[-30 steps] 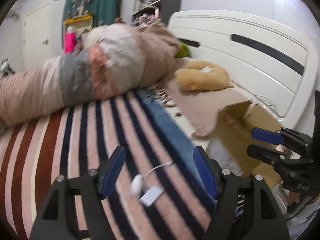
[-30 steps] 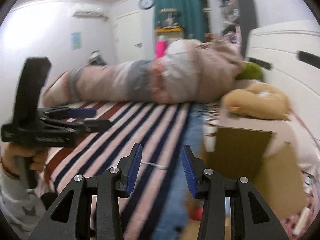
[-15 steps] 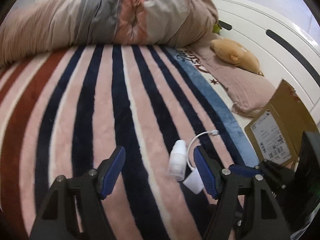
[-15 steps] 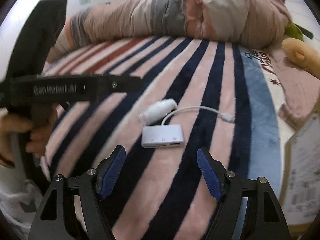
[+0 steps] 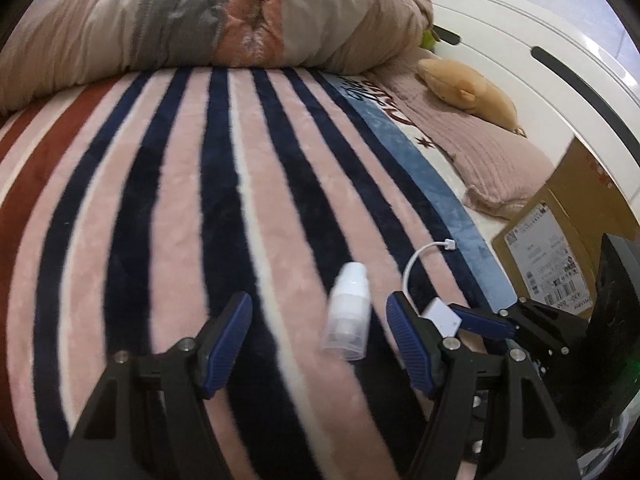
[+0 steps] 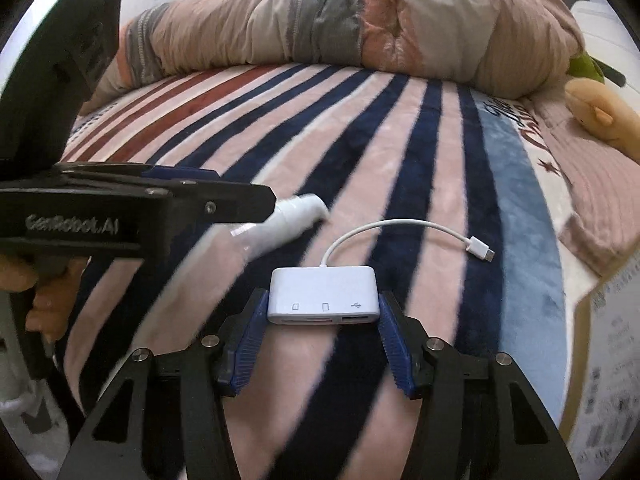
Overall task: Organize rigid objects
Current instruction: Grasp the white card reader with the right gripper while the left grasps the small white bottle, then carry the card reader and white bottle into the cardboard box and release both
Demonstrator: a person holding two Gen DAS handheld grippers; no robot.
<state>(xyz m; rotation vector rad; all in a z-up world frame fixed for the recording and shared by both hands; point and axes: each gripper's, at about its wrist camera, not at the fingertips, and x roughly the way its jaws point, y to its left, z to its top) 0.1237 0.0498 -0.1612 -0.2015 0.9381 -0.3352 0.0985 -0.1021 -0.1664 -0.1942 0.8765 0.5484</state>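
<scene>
A small white plastic bottle point(image 5: 347, 316) lies on the striped blanket between the open fingers of my left gripper point(image 5: 318, 328), nearer the right finger; it also shows in the right wrist view point(image 6: 286, 224). A white card-reader hub point(image 6: 323, 295) with a short cable and plug point(image 6: 478, 249) lies on the blanket. My right gripper point(image 6: 322, 334) is open with its blue pads on either side of the hub, close to its ends. The hub shows partly in the left wrist view point(image 5: 442, 316).
A rolled quilt point(image 5: 208, 20) lies across the far side of the bed. A tan plush toy point(image 5: 468, 92) rests on a pink pillow point(image 5: 492, 164) by the white headboard. A cardboard box point(image 5: 560, 256) stands at the right.
Both grippers have moved down and closer to the blanket. The bottle now lies between my left fingers. The hub now lies between my right fingers.
</scene>
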